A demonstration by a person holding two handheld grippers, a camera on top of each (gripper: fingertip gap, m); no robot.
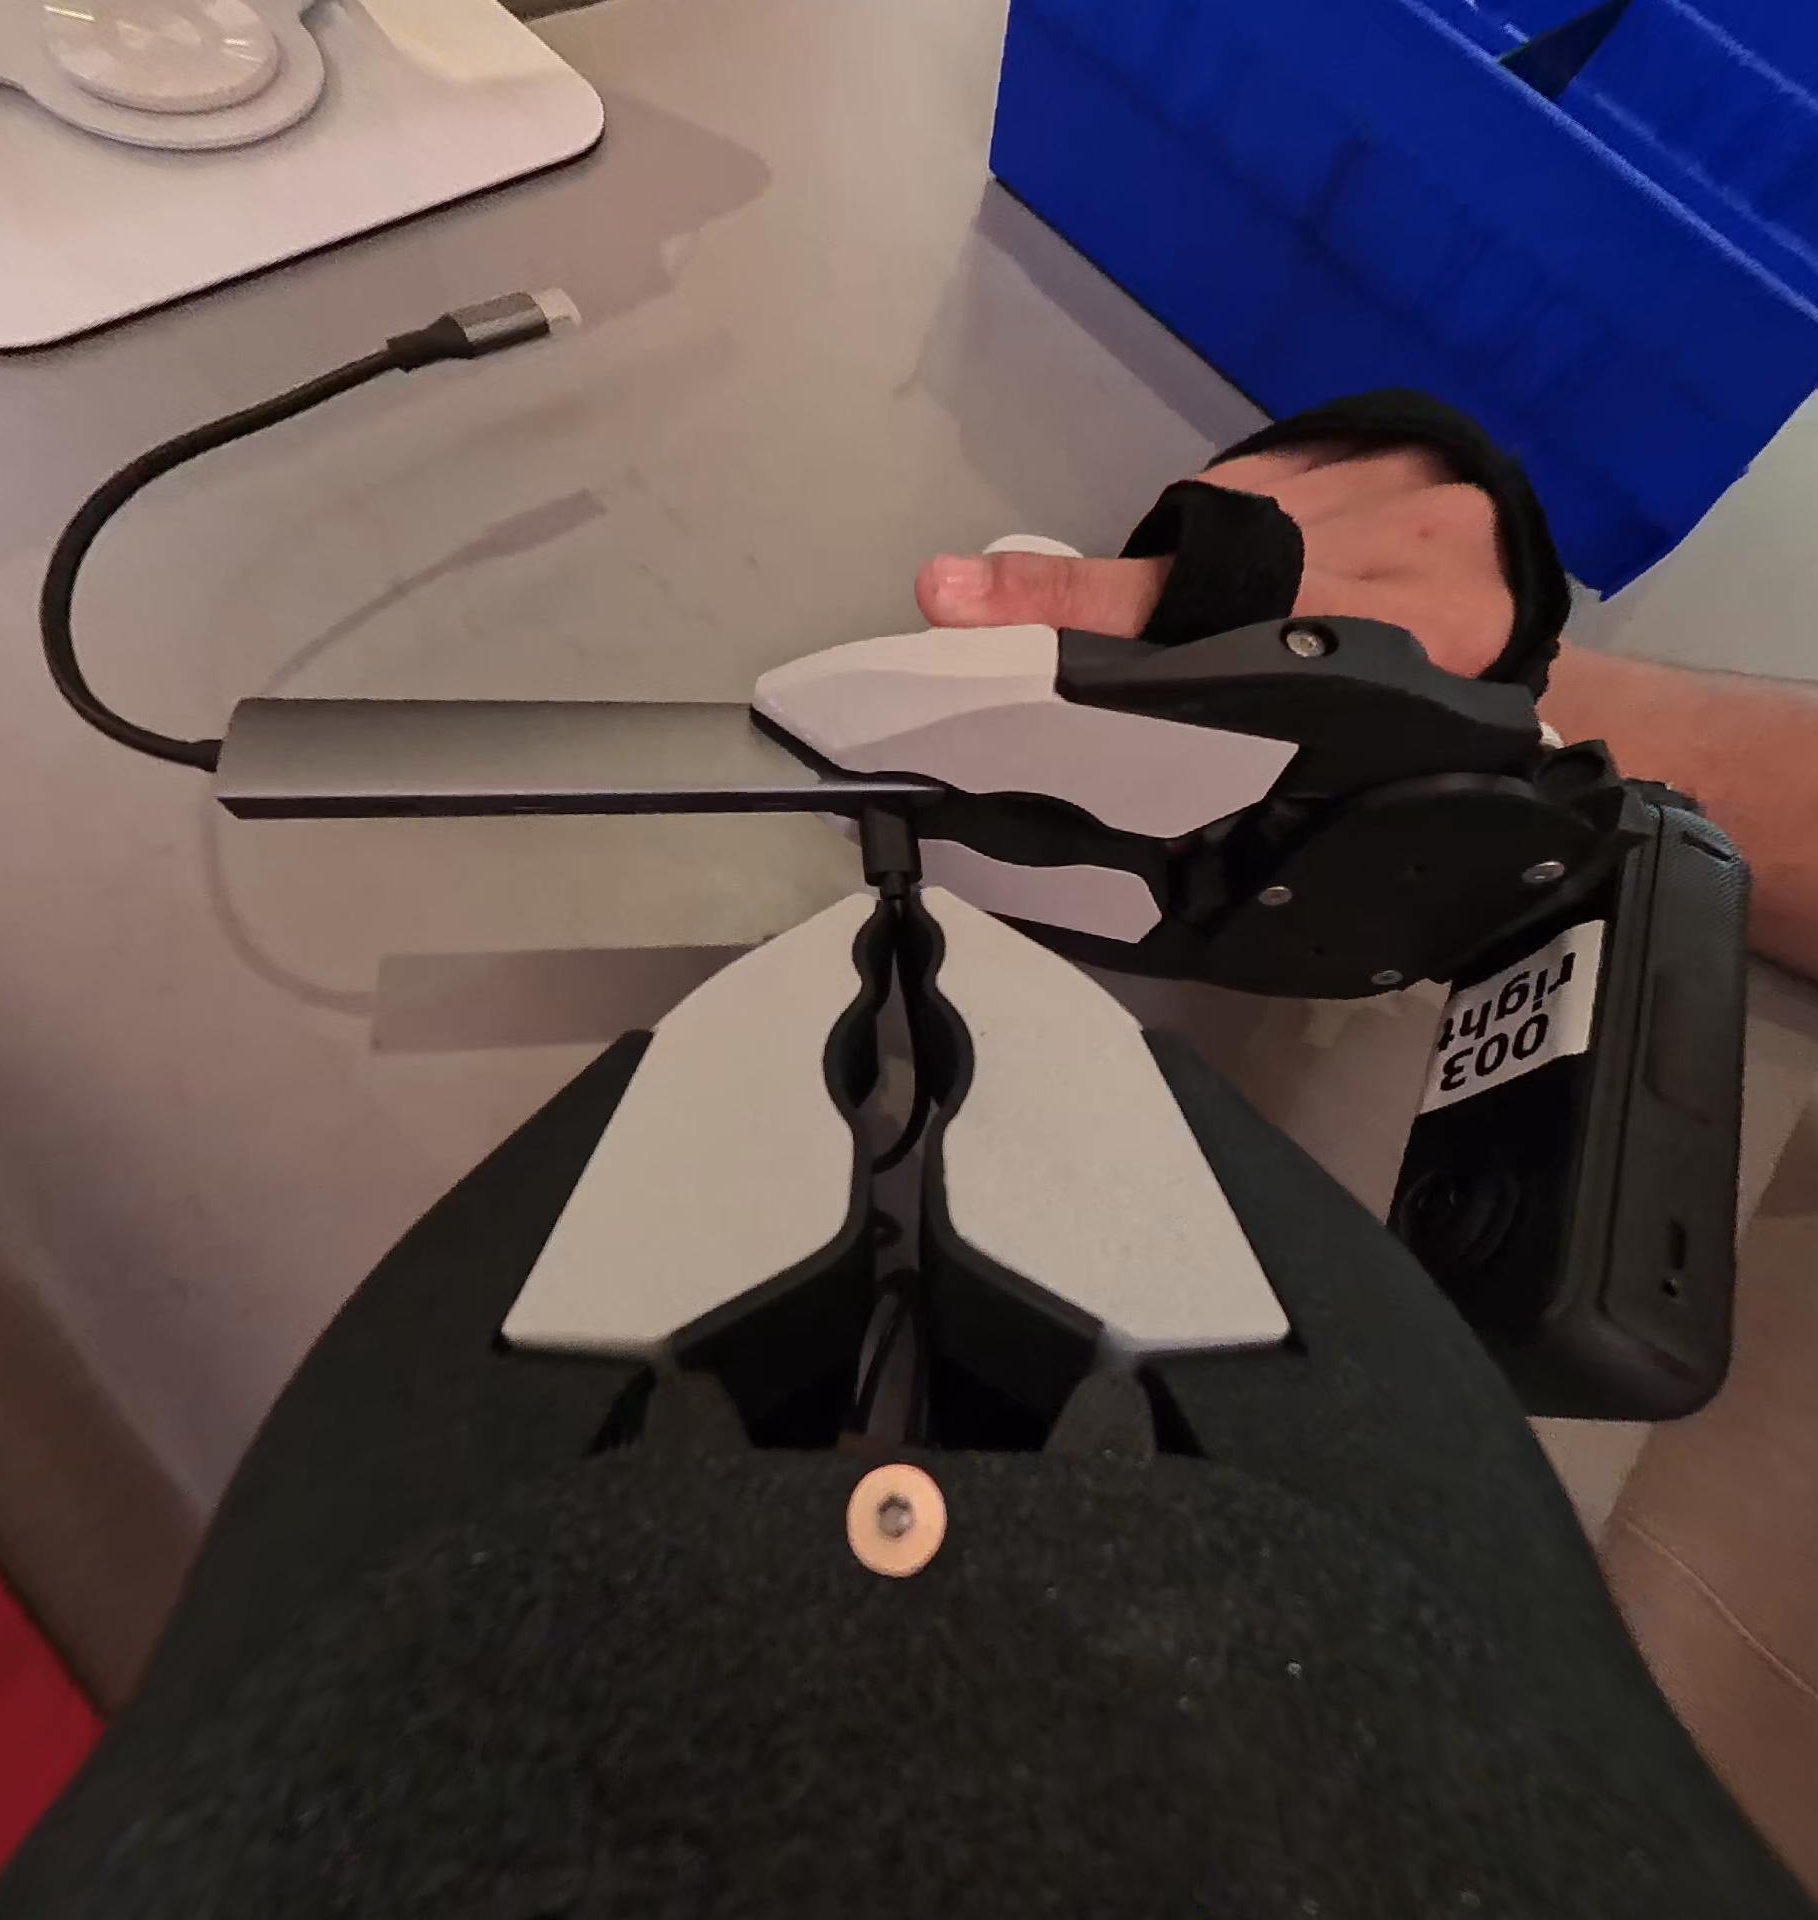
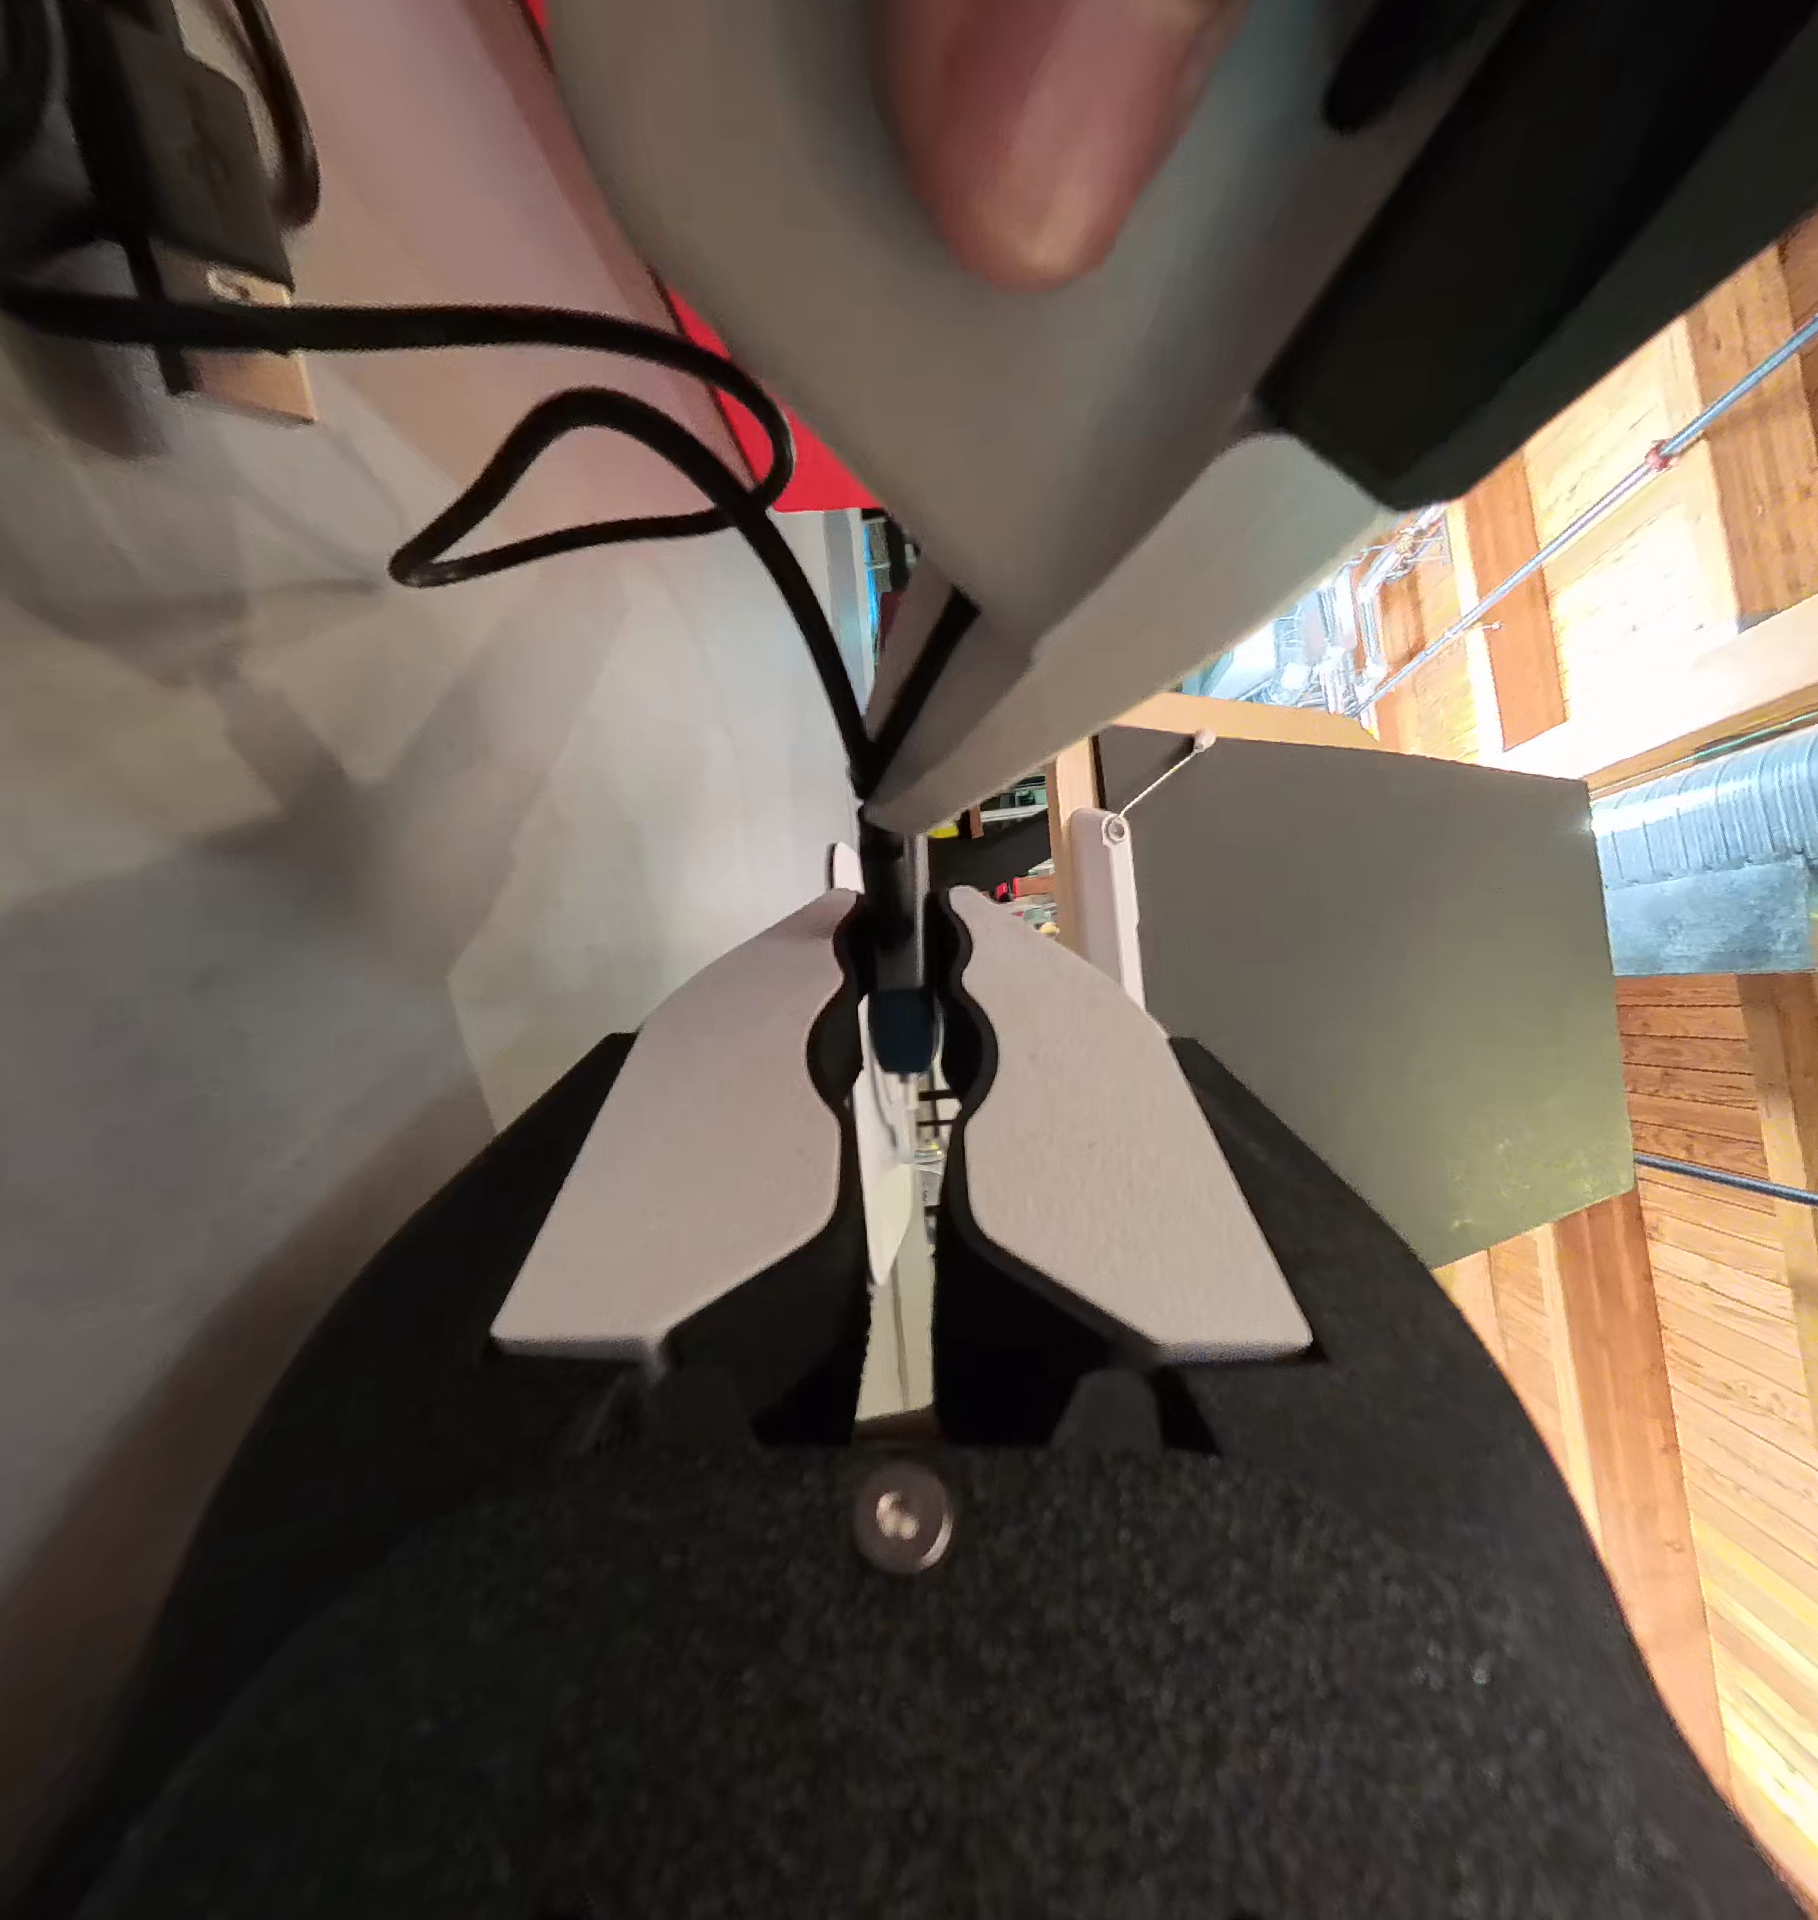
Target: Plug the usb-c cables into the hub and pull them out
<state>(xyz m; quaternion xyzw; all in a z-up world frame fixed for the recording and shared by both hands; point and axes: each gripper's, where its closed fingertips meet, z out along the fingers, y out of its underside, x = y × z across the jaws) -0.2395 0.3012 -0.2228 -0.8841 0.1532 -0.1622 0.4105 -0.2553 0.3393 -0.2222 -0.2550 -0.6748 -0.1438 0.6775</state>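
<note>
The right gripper (image 1: 843,779) covers the hub's (image 1: 489,743) near end, the black cable (image 1: 889,1039) vanishes between the left gripper's (image 1: 897,914) fingers, and the blue bin (image 1: 1404,229) runs off-frame

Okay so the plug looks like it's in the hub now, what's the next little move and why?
Probably draw the left gripper straight back from the hub while the right gripper holds firm. The black plug looks seated in the hub's near edge, the left fingers pinch the thin cable just behind it, and the right gripper clamps the hub's end in the air, so pulling out seems due.
</note>
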